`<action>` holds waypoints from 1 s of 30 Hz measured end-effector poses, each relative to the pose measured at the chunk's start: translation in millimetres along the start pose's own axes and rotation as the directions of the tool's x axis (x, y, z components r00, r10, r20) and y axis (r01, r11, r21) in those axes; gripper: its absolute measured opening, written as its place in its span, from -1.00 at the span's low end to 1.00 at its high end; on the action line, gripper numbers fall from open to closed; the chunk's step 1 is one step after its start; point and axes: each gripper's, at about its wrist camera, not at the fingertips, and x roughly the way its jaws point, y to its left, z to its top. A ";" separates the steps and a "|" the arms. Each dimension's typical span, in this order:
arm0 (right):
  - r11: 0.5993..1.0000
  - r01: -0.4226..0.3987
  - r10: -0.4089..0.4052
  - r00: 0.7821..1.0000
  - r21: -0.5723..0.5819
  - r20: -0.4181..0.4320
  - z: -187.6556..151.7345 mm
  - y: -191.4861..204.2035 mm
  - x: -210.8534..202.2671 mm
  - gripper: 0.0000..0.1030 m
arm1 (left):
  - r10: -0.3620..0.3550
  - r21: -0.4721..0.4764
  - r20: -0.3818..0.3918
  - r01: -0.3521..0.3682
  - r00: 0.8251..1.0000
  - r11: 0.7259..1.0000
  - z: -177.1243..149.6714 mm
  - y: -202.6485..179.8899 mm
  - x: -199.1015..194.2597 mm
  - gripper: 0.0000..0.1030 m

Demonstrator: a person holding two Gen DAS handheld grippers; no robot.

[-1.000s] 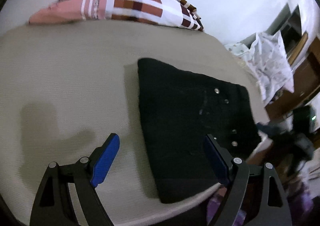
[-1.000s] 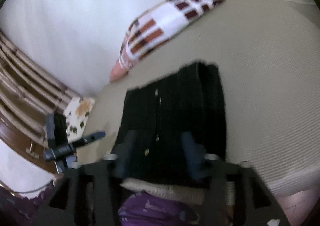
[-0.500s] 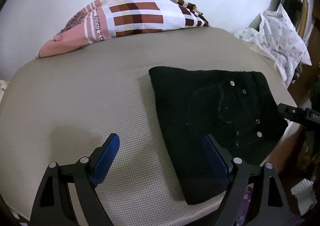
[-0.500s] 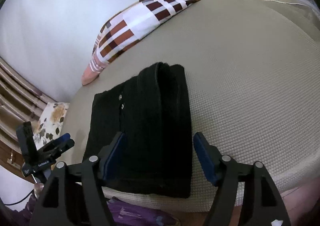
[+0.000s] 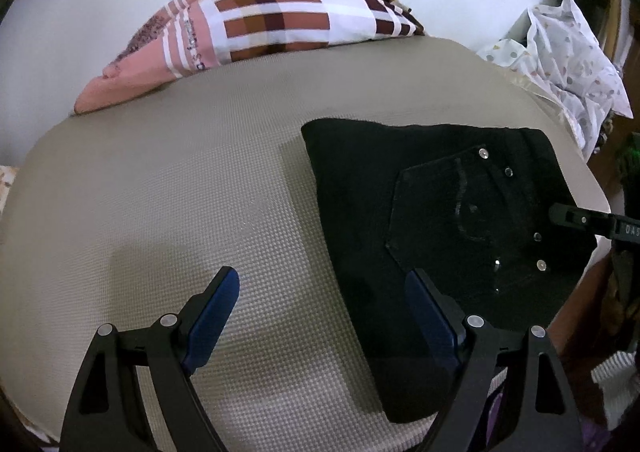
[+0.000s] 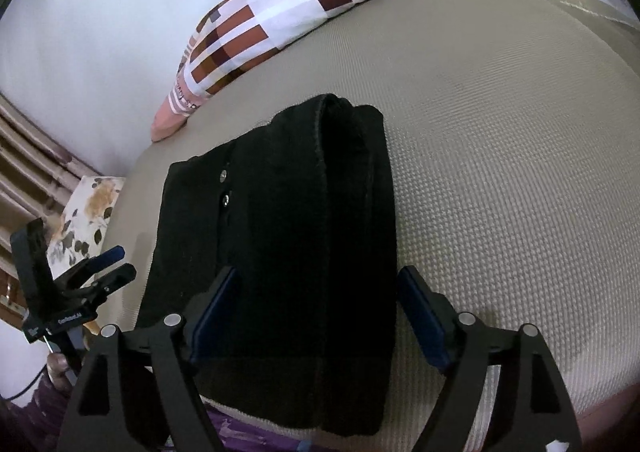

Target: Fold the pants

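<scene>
Covering most of both views, beige textured mattress carries black pants, folded into a compact rectangle near its front edge, rivets and back pocket facing up. Checked pillow lies at the far edge against the white wall, well apart from the pants. Patterned white cloth heaped beyond the mattress corner. Left gripper hovers jaws wide, empty, one finger over bare mattress, the other over the pants' edge. Right gripper straddles the folded pants, jaws have just been opening, now wide, pads clear of the fabric.
</scene>
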 end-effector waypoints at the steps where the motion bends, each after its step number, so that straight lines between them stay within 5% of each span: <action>1: 1.000 0.000 0.000 1.000 -0.007 -0.003 1.0 0.6 1.0 0.56 | -0.011 -0.008 -0.009 0.011 1.000 1.000 0.9 1.7 3.1 0.65; 5: 0.999 -0.019 0.018 0.999 -0.051 -0.030 4.5 2.8 5.5 0.64 | -0.136 -0.032 -0.052 0.135 0.989 0.990 4.0 8.0 17.5 0.65; 10: 0.991 -0.023 0.007 0.993 -0.135 -0.117 11.9 3.8 8.7 0.63 | -0.269 -0.055 -0.165 0.263 0.949 0.963 14.5 15.2 50.6 0.65; 13: 0.990 -0.054 0.031 0.985 -0.130 -0.170 17.9 0.3 10.2 0.65 | -0.337 -0.035 -0.150 0.335 0.930 0.941 22.4 16.2 54.2 0.65; 15: 0.992 -0.074 0.052 0.980 -0.107 -0.191 20.6 -2.7 10.4 0.66 | -0.407 -0.051 -0.167 0.404 0.898 0.913 28.6 18.6 59.7 0.66; 18: 0.987 -0.081 0.053 0.979 -0.141 -0.196 19.6 -0.4 11.9 0.65 | -0.533 -0.091 -0.185 0.526 0.826 0.846 38.3 22.1 68.3 0.66; 20: 0.984 -0.087 0.054 0.978 -0.154 -0.202 18.1 3.6 13.5 0.65 | -0.566 -0.110 -0.199 0.556 0.800 0.824 46.7 24.6 73.9 0.67; 23: 0.984 -0.134 0.104 0.968 -0.120 -0.230 17.7 3.9 16.0 0.06 | -0.607 -0.155 -0.197 0.587 0.770 0.795 55.2 28.9 78.7 0.67; 24: 0.983 -0.152 0.126 0.963 -0.099 -0.237 17.0 2.2 17.2 -0.02 | -0.595 -0.125 -0.197 0.582 0.779 0.804 55.8 24.4 76.9 0.66; 28: 0.978 -0.210 0.201 0.950 -0.015 -0.237 16.0 -5.2 15.5 -0.21 | -0.453 0.059 -0.172 0.468 0.875 0.882 45.2 1.1 62.8 0.43; 30: 0.967 -0.251 0.253 0.942 0.039 -0.218 16.5 -8.7 13.5 -0.29 | -0.425 0.043 -0.141 0.435 0.894 0.900 43.6 3.8 58.8 0.19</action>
